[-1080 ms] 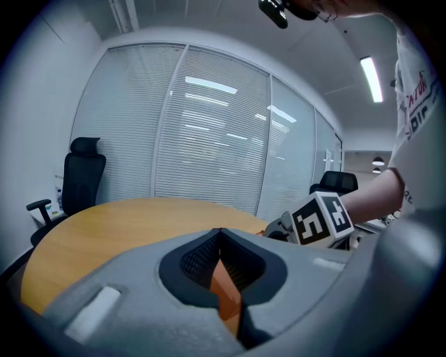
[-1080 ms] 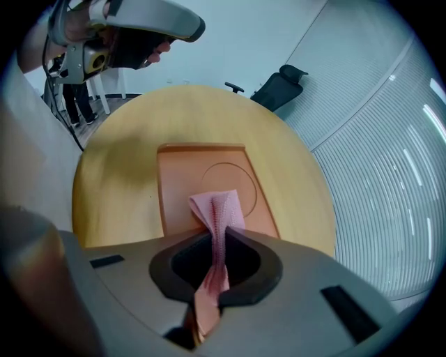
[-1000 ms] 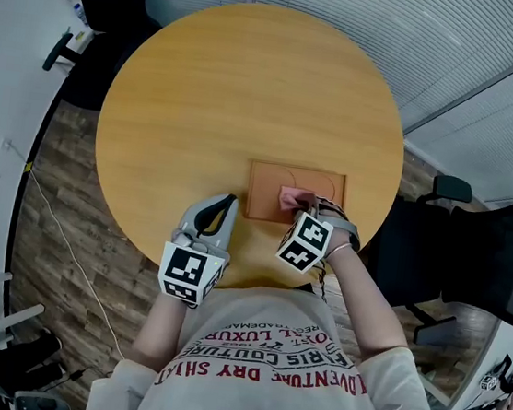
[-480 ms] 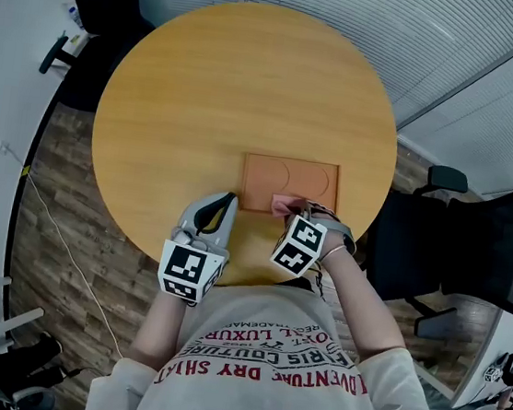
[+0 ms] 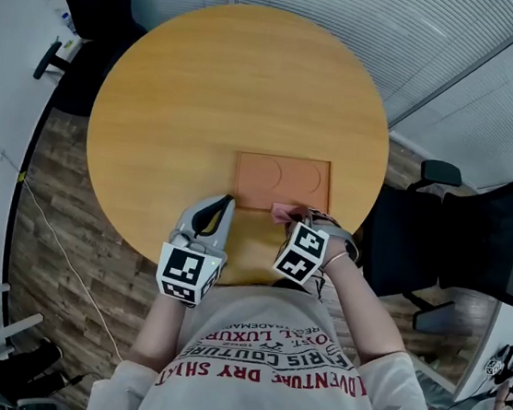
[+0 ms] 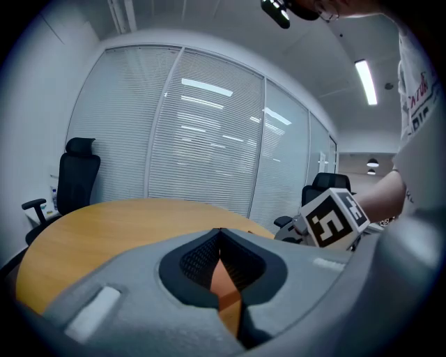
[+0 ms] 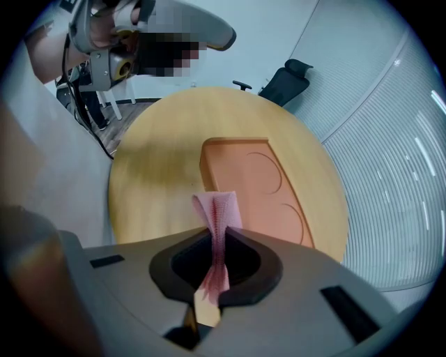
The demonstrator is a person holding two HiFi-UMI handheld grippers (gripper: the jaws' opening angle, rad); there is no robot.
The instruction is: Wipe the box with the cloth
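While right gripper (image 5: 296,219) pinches the pink cloth (image 7: 217,215) at the orange box's (image 5: 283,177) near edge, left gripper (image 5: 227,203) sits closed and empty over the table (image 5: 205,91). Judgement: lower cloth flat, sweep in overlapping passes with light pressure so the box stays put.

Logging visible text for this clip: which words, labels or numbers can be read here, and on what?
"COUTURE" and "LUXUR", upside down: shirt.
Other shirt lines: too creased or small to read.
Box, cloth, table: no text.
Marker cubes: black-and-white patterns, no letters.
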